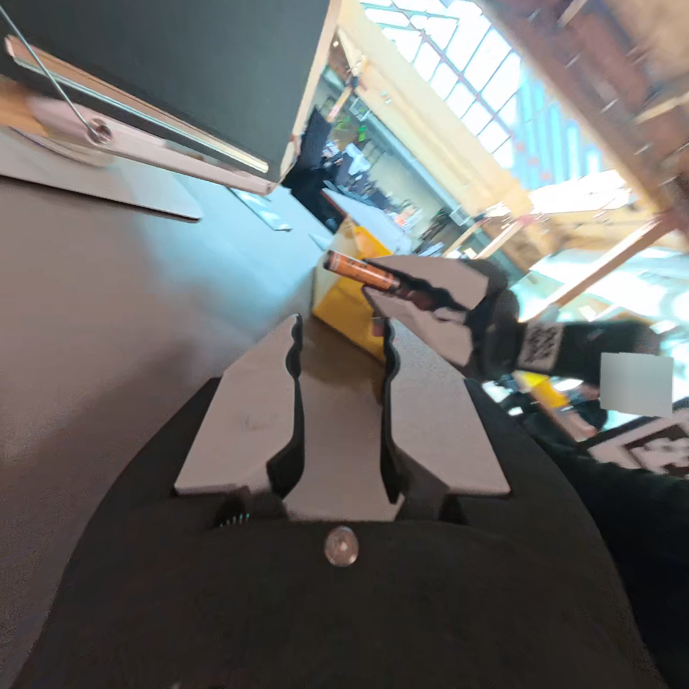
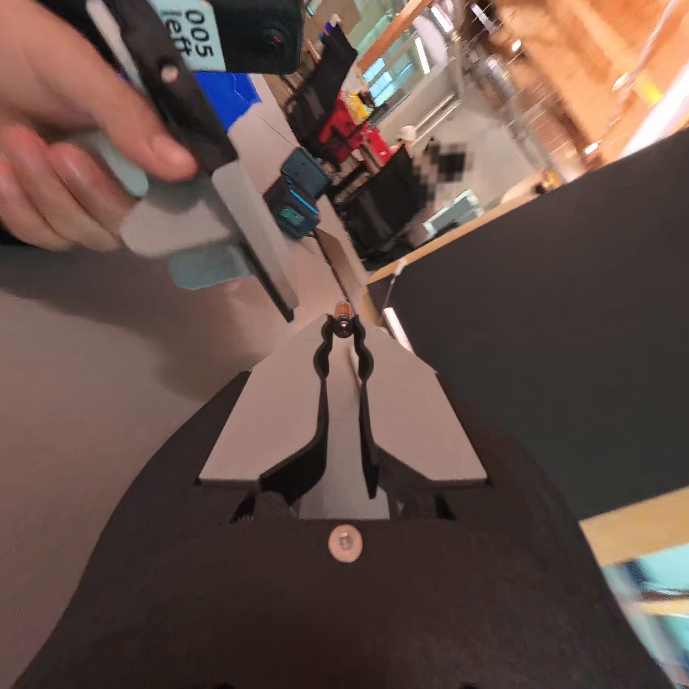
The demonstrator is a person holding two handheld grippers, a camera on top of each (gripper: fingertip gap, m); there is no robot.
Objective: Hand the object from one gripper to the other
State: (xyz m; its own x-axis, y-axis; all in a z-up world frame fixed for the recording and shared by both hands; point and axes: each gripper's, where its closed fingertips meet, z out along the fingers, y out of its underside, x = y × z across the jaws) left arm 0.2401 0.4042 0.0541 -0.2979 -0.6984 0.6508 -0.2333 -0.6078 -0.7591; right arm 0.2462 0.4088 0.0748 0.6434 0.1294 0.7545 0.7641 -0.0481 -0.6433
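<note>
Orange-and-black battery (image 1: 359, 274), small rigid cylinder; likely light, smooth, prone to roll or slip. Right gripper (image 2: 343, 328) pinches its dark end in mid-air, off the worktop. Left gripper (image 1: 343, 332) spread, empty, just beside. Take the free orange half crosswise.

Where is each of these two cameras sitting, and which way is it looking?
Left wrist view: sits on the left tongs, looking forward along its two open, empty fingers; the right tongs reach in from the right, holding an orange battery.
Right wrist view: sits on the right tongs, looking along fingers shut on the battery; a hand holding the left tongs shows at upper left.
Shared: both tongs, the battery, the grey table.
</note>
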